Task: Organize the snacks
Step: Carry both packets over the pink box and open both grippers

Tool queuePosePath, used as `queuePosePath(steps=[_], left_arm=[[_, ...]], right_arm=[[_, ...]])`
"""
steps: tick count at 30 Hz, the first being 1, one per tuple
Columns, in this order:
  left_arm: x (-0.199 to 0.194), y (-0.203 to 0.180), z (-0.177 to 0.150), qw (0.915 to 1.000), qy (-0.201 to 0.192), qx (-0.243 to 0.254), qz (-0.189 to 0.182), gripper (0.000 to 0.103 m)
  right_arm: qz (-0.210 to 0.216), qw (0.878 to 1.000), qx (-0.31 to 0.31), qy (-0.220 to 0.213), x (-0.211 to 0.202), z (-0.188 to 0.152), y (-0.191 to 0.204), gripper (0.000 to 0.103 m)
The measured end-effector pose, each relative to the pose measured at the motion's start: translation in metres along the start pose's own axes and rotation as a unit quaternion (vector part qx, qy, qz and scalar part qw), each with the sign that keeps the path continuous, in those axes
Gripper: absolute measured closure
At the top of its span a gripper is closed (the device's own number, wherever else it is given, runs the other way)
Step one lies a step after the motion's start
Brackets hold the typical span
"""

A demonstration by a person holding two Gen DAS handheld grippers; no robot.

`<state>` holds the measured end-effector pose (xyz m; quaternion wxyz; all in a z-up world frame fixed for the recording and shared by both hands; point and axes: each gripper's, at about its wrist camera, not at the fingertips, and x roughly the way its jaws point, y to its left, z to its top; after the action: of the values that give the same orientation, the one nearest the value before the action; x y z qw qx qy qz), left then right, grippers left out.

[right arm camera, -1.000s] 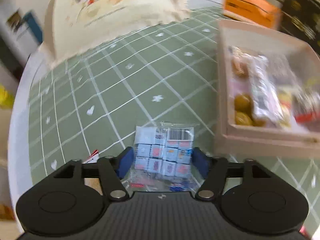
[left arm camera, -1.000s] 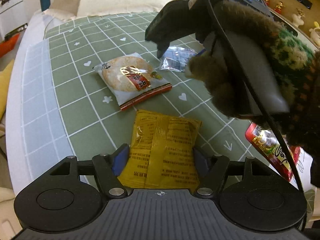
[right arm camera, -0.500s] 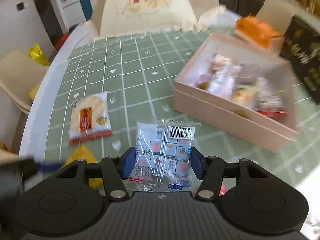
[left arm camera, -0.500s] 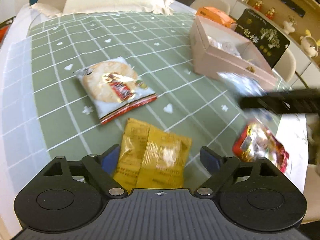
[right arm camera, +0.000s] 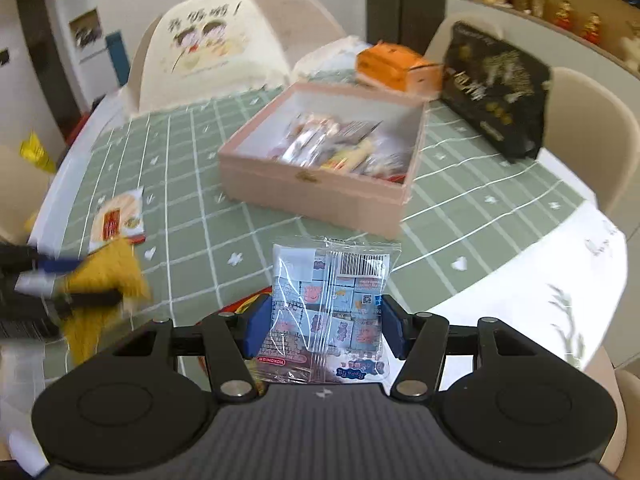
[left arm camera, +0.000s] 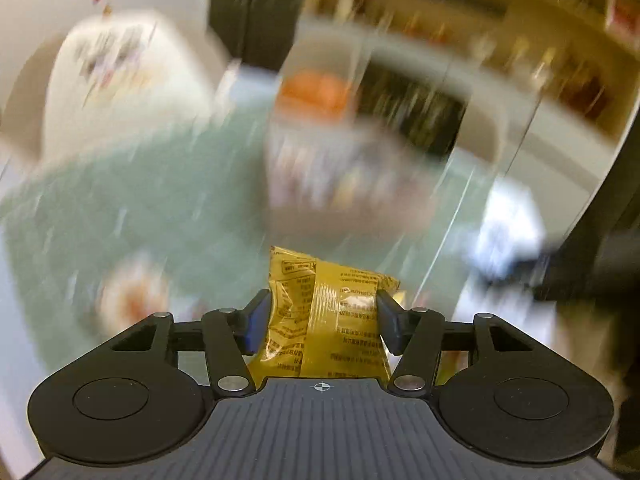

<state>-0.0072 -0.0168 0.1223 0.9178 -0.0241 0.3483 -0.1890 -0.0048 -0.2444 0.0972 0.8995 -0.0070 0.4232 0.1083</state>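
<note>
The left gripper [left arm camera: 323,316] is closed on a yellow snack packet [left arm camera: 326,320], its blue-padded fingers [left arm camera: 256,326] pressing the wrapper's two sides so the foil creases between them. The packet stands up ahead of the tool, its printed top edge leaning slightly toward the tool's left. Everything beyond is heavily smeared by motion. Ahead and a little to the right sits a pinkish box [left arm camera: 344,184] with blurred contents, on a pale green tablecloth [left arm camera: 132,200]. Past the box lie an orange shape [left arm camera: 316,92] and a dark one [left arm camera: 416,108]. Ahead to the left is a round cracker packet [left arm camera: 134,300]; far left, a cream cushion [left arm camera: 120,76].
</note>
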Motion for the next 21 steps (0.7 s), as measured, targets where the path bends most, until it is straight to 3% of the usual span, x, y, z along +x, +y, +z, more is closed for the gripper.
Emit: queuePosePath(steps=[5, 7, 9, 11, 14, 18, 21], left_arm=[[0.020, -0.015, 0.111, 0.9973, -0.067, 0.005, -0.031, 0.040], [0.052, -0.008, 0.143, 0.9957, -0.061, -0.031, -0.063, 0.038], [0.082, 0.007, 0.162, 0.9907, -0.052, -0.097, -0.080, 0.040], [0.087, 0.019, 0.160, 0.9835, -0.088, -0.141, -0.072, 0.042], [0.080, 0.033, 0.148, 0.9786, -0.103, -0.158, -0.082, 0.042], [0.074, 0.052, 0.127, 0.9806, -0.083, -0.166, -0.062, 0.042], [0.072, 0.072, 0.105, 0.9799, -0.056, -0.188, -0.037, 0.042]], right_arm=[[-0.006, 0.999, 0.010, -0.046, -0.026, 0.016, -0.017, 0.046], [-0.009, 0.998, 0.012, -0.057, -0.032, 0.025, -0.019, 0.046], [-0.008, 0.998, 0.011, -0.060, -0.032, 0.035, -0.020, 0.046], [-0.016, 0.998, 0.007, -0.059, -0.030, 0.042, -0.020, 0.046], [-0.022, 0.998, 0.006, -0.060, -0.029, 0.049, -0.024, 0.046], [-0.007, 0.997, 0.012, -0.075, -0.032, 0.072, -0.032, 0.046], [0.002, 0.995, 0.022, -0.097, -0.023, 0.119, -0.036, 0.045]])
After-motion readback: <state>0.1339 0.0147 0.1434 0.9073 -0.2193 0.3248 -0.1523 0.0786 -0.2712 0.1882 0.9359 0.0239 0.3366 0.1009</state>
